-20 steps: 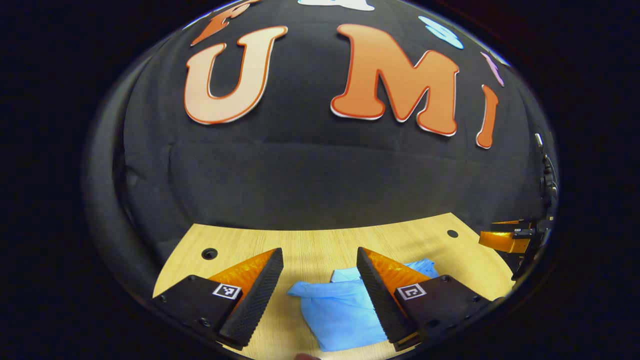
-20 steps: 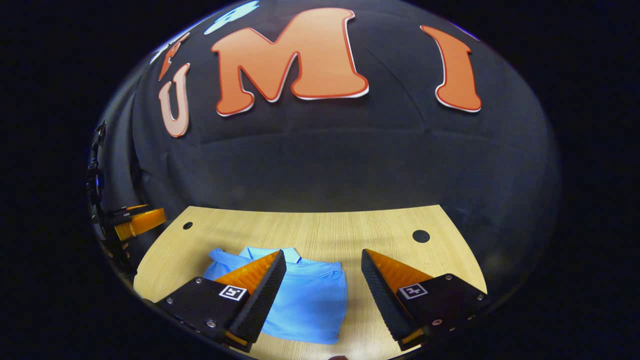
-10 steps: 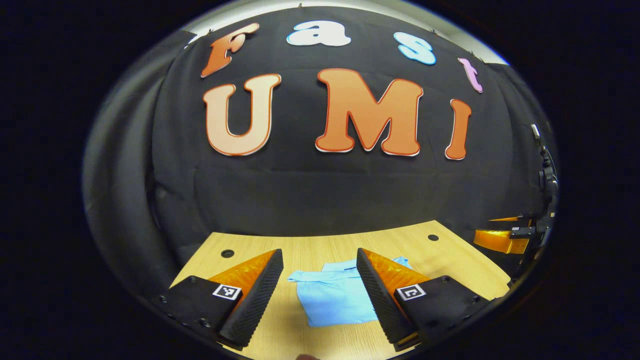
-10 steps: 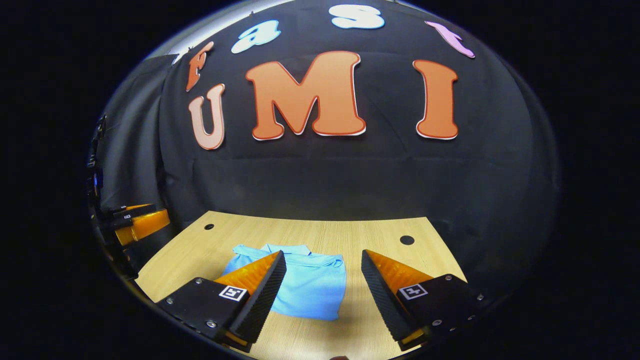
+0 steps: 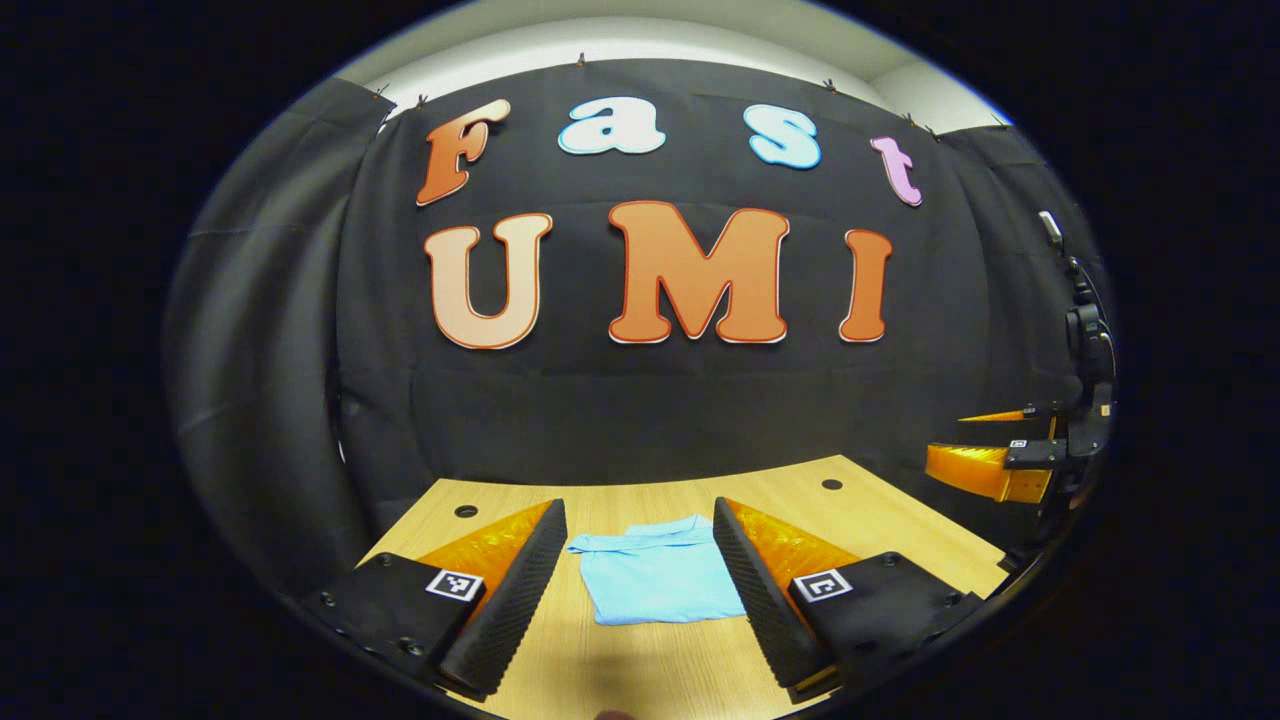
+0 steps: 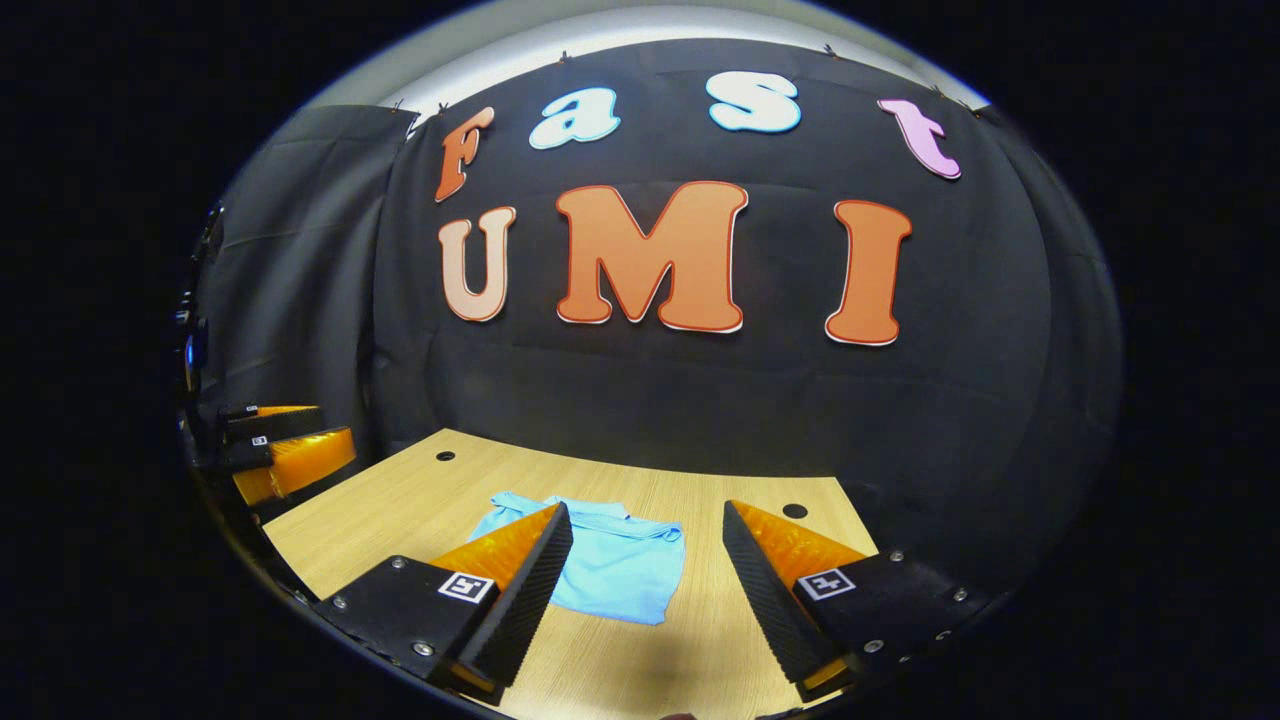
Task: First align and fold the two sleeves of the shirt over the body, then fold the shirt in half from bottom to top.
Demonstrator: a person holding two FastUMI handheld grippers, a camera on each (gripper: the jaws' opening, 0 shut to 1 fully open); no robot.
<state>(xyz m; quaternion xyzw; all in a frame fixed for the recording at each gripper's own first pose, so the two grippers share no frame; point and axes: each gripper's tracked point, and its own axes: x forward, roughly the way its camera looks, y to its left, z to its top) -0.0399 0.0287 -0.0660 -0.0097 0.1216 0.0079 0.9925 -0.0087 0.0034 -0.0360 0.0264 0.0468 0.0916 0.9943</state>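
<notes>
Shirt (image 5: 655,580) folded on table (image 5: 900,530), both grippers' fingers (image 5: 520,590) spread wide, holding nothing.

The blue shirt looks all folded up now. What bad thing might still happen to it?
Not much, but two things might. The shirt lies folded on the table with nothing holding it down; both the left gripper and the right gripper are open and clear of it, so the top layer may spring open. A low swing of either gripper might snag and mess it.

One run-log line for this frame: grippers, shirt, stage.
left gripper: open, above table, holds nothing | right gripper: open, holds nothing | shirt: folded, flat on table | stage: folds look done
</notes>
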